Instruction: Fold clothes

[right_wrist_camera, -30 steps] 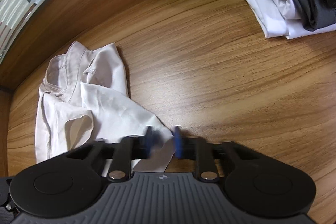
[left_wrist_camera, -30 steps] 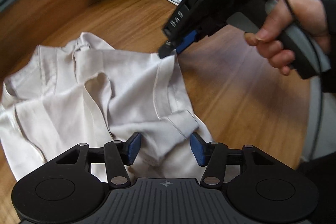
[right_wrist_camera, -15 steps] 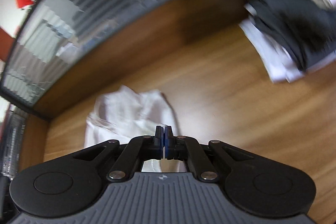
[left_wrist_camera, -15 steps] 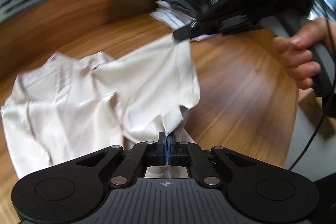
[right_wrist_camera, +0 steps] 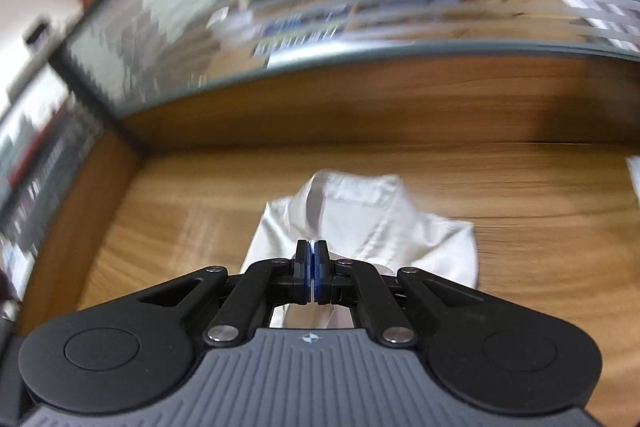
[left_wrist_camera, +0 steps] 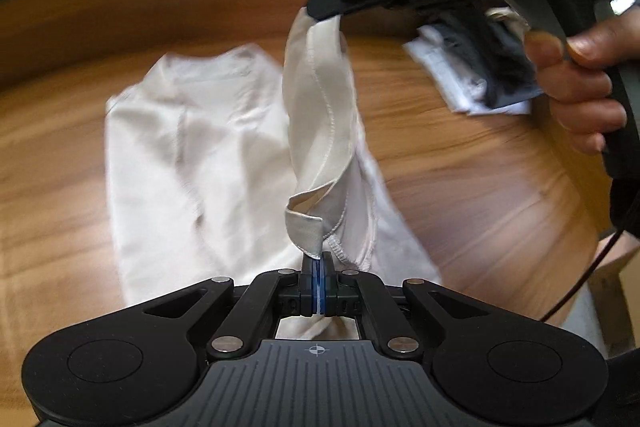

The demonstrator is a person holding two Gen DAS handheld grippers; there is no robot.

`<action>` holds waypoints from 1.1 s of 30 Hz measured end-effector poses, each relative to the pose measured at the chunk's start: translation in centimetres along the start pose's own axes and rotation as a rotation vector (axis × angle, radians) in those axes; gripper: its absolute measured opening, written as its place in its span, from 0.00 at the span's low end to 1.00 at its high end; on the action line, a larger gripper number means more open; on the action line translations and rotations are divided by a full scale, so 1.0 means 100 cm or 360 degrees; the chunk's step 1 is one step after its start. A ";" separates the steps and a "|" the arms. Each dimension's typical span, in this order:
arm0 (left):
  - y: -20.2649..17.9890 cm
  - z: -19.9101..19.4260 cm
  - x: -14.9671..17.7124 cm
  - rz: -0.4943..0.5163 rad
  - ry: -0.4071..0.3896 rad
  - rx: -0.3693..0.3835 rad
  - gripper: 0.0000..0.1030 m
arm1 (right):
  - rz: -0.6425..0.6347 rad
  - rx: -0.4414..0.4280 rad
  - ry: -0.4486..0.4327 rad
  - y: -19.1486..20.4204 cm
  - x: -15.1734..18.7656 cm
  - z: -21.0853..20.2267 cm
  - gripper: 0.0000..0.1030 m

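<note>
A cream shirt (left_wrist_camera: 192, 155) lies partly on the wooden table (left_wrist_camera: 52, 163), one hemmed edge lifted between both grippers. My left gripper (left_wrist_camera: 319, 261) is shut on the hem's lower corner. In the left wrist view my right gripper (left_wrist_camera: 320, 11) holds the other end of that edge higher up, so the cloth hangs twisted between them. In the right wrist view my right gripper (right_wrist_camera: 311, 247) is shut with a thin line of cloth between its blue pads, and the shirt (right_wrist_camera: 360, 215) with its collar lies below on the table (right_wrist_camera: 160, 223).
A stack of folded dark and white clothes (left_wrist_camera: 480, 75) lies at the table's far right, behind the hand (left_wrist_camera: 580, 83) on the right gripper's handle. A wooden wall panel (right_wrist_camera: 360, 107) and a glass partition bound the table's far side. A cable (left_wrist_camera: 580, 279) hangs at right.
Both grippers shut on the shirt's edge, the left from wide open. Both then rose, the right one higher, lifting the hem off the table and pulling the shirt along.
</note>
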State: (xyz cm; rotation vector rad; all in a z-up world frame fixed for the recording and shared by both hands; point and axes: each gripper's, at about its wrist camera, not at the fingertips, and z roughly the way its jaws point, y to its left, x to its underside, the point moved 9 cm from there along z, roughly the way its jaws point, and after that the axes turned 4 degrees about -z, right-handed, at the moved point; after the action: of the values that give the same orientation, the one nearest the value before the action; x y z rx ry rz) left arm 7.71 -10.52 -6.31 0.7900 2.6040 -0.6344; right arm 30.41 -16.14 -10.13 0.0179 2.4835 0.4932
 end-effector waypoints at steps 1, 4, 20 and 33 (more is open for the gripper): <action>0.005 0.002 0.003 -0.0026 0.0016 -0.0013 0.04 | -0.0040 0.0009 0.0042 0.005 0.001 0.013 0.01; 0.018 0.009 0.011 -0.0096 0.0071 -0.0044 0.04 | -0.0200 0.0066 0.0163 0.022 0.010 0.048 0.01; 0.044 -0.004 0.018 -0.0182 0.0031 -0.0083 0.34 | -0.0328 0.0051 0.0252 0.032 0.028 0.064 0.37; 0.044 0.035 -0.020 -0.0377 0.0024 0.0107 0.21 | -0.0135 0.0153 0.0334 -0.015 0.117 0.004 0.40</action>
State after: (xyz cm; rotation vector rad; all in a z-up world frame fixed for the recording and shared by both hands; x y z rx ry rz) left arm 12.54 -9.87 -9.76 0.5101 2.7262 -0.7878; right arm 21.22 -15.99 -17.51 -0.1056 2.6986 0.3553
